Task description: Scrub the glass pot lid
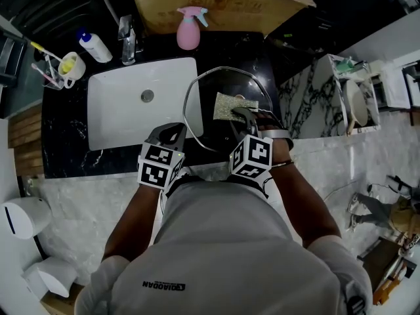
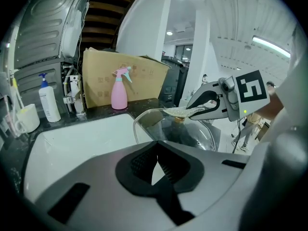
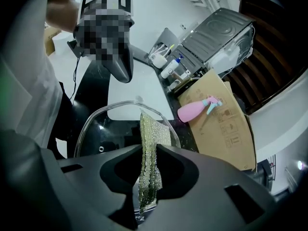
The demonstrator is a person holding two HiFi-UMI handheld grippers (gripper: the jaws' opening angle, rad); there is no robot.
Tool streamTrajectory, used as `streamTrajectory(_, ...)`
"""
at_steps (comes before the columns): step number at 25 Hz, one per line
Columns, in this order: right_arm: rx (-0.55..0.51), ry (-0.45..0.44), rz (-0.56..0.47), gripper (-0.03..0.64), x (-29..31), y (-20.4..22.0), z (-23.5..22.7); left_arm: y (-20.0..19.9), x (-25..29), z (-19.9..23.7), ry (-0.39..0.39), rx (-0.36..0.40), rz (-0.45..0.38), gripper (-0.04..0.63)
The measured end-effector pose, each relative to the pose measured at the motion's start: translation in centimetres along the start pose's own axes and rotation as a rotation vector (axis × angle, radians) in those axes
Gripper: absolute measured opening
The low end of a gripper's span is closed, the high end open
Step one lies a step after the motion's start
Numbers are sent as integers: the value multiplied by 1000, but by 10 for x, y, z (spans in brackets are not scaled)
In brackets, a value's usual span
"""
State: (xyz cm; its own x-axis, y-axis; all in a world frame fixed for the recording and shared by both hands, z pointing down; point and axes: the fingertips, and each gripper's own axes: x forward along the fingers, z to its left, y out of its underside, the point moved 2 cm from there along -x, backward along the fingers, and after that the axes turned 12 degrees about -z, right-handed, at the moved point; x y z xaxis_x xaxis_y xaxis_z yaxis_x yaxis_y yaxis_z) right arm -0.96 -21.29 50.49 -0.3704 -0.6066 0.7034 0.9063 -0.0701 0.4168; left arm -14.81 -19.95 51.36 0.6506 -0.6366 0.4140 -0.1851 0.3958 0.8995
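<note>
Glass pot lid (image 1: 209, 131) lies on black counter (image 1: 65, 143), right of white sink (image 1: 118, 120). Right gripper (image 1: 248, 117) clamped on glittery scrub pad (image 1: 231, 105) over the lid. Left gripper (image 1: 172, 132) jaws together at lid's near-left rim.

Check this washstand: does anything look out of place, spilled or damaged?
Nothing is spilled or broken. The one oddity is a large cardboard box on the counter behind the sink, right behind the spray bottle. The lid looks whole, with the right gripper holding a scourer over it.
</note>
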Motion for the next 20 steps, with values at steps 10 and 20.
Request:
streamTrajectory(10,27,-34,-42,94,-8,-16,19,3,-1,-3,17,-1,9,15)
streamTrajectory(20,227,-89,-198,92,-34,-41,11,-4,5,-8,14,4,-10,15)
